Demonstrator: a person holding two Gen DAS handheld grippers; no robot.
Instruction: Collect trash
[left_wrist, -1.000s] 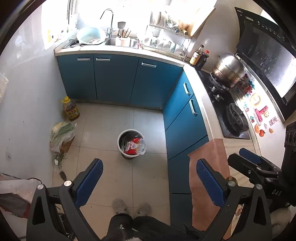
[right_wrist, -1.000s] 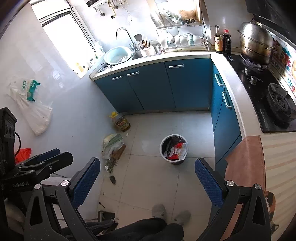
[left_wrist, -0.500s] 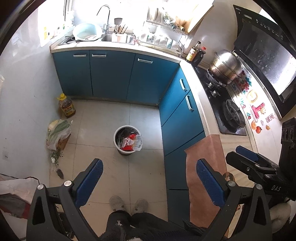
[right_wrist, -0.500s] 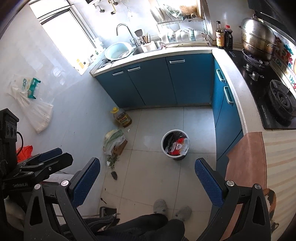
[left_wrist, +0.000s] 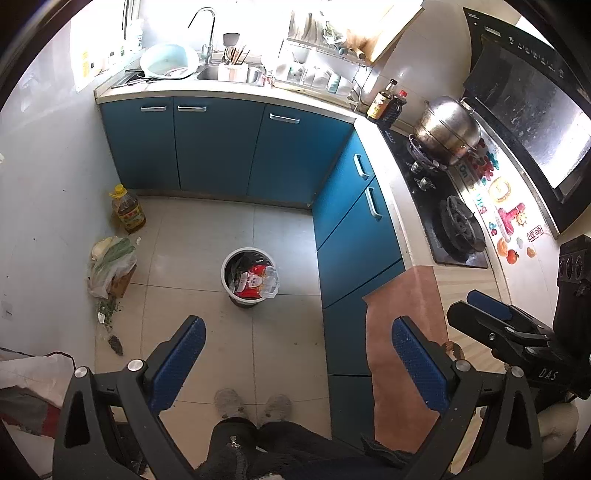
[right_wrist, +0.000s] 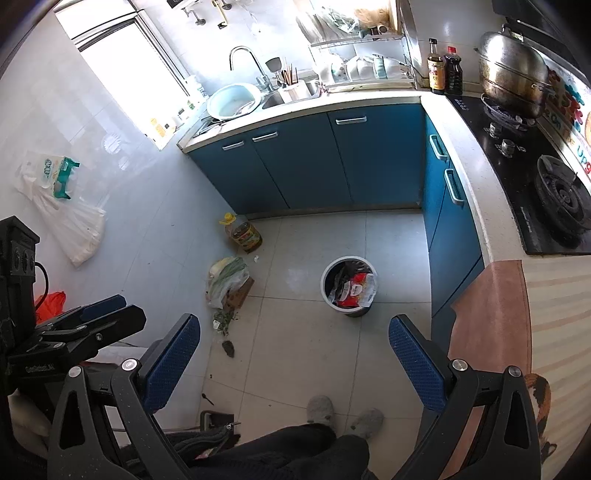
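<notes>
1. At the left wall, a crinkled plastic bag of greens (right_wrist: 226, 281) is seen slumped on a cardboard scrap, with loose leaf litter (right_wrist: 223, 320) scattered on the near side of it and an amber oil jug (right_wrist: 242, 232) on the far side.
2. The left gripper (left_wrist: 295, 363) is held high above the floor with its ribbed blue pads (left_wrist: 177, 360) spread wide and nothing grasped.
3. The trash bin (right_wrist: 349, 286), a round pale pail with a dark liner, stands mid-floor, well apart from both grippers; a glossy red wrapper (right_wrist: 355, 291) sits at its rim.
4. The right gripper (right_wrist: 295, 363) is likewise released and empty.
5. A good approach is judged to be a lowering toward the bin's rim, where the thin liner could be pinched cleanly without tipping the light pail.
</notes>
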